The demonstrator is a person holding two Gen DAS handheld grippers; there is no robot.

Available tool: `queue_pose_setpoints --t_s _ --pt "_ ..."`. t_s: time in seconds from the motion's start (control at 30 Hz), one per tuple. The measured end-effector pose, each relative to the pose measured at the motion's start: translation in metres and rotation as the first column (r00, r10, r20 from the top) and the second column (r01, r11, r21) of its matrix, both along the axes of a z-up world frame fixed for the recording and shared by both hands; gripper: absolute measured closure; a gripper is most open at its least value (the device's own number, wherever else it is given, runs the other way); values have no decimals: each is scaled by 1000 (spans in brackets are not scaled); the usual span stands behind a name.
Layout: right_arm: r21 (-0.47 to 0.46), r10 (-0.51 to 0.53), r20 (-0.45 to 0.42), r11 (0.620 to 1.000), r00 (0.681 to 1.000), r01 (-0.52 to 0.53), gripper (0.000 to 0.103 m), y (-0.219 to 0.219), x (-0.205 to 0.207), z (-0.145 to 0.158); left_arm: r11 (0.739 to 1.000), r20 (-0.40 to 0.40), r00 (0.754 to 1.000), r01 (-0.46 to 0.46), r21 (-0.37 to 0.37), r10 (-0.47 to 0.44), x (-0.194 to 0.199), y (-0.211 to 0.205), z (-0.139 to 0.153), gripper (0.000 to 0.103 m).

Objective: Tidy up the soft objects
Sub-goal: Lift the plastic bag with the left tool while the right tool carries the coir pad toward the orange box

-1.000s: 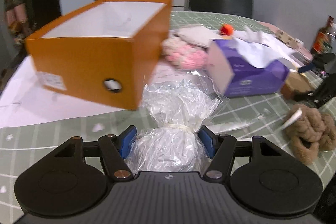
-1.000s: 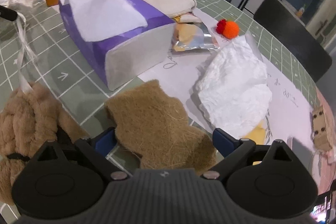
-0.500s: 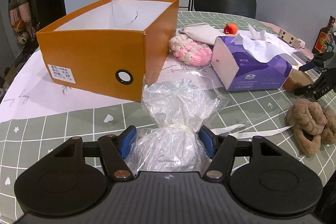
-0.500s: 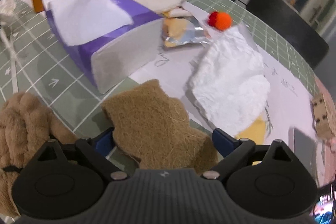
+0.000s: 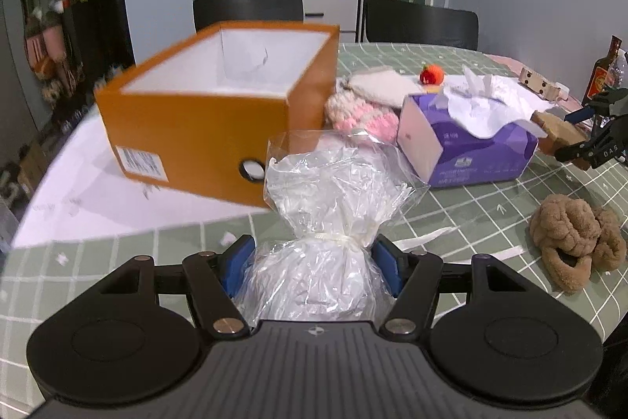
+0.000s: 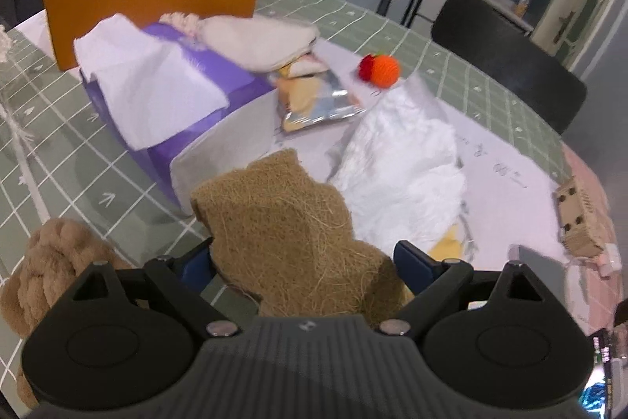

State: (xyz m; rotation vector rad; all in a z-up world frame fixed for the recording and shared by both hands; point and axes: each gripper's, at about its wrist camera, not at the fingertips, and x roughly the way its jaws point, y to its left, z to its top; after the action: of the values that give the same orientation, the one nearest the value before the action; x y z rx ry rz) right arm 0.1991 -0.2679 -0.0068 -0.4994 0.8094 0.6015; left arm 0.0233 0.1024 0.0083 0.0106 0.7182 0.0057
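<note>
My left gripper (image 5: pixel 314 262) is shut on a tied clear plastic bag (image 5: pixel 318 273) and holds it above the table, in front of the open orange box (image 5: pixel 219 105). My right gripper (image 6: pixel 302 262) is shut on a brown fibre sponge (image 6: pixel 286 234), lifted over the table beside the purple tissue box (image 6: pixel 172 105). The right gripper with the sponge also shows at the far right of the left wrist view (image 5: pixel 588 144). A brown plush toy (image 5: pixel 573 238) lies on the table and shows in the right wrist view (image 6: pixel 55 262). A pink and white knitted piece (image 5: pixel 361 112) lies by the orange box.
The tissue box (image 5: pixel 463 148) stands right of the orange box. A folded cream cloth (image 6: pixel 259 42), a foil packet (image 6: pixel 318 105), an orange knitted ball (image 6: pixel 384 69) and a crumpled white sheet (image 6: pixel 404 160) lie behind it. Black chairs (image 5: pixel 420 22) stand at the far edge. A bottle (image 5: pixel 604 73) stands far right.
Both grippers have risen, each keeping its hold. The left one with the bag has drawn back from the orange box. The right one has lifted the sponge off the table.
</note>
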Motion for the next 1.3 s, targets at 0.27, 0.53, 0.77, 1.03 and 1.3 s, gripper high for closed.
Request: queue_pose_setpoints --t_s 0.27,0.53,0.77,1.03,1.3 --pt "-3 -122 93 992 988 123 11 -13 1 30 994 114 991 -73 87 63 -19 25 54 29" --pt "7 -158 209 987 965 160 11 -12 -15 103 983 235 967 -129 131 95 -46 42 103 29" --pt "26 -133 331 991 934 131 11 8 -39 197 987 281 957 -106 123 68 -56 40 123 29" --pt "27 -89 436 996 896 85 11 46 -67 285 985 336 942 -79 154 23 -45 43 165 28" --pt "-16 -53 482 997 874 69 11 80 -66 345 988 384 923 -40 150 -21 -2 54 213 28"
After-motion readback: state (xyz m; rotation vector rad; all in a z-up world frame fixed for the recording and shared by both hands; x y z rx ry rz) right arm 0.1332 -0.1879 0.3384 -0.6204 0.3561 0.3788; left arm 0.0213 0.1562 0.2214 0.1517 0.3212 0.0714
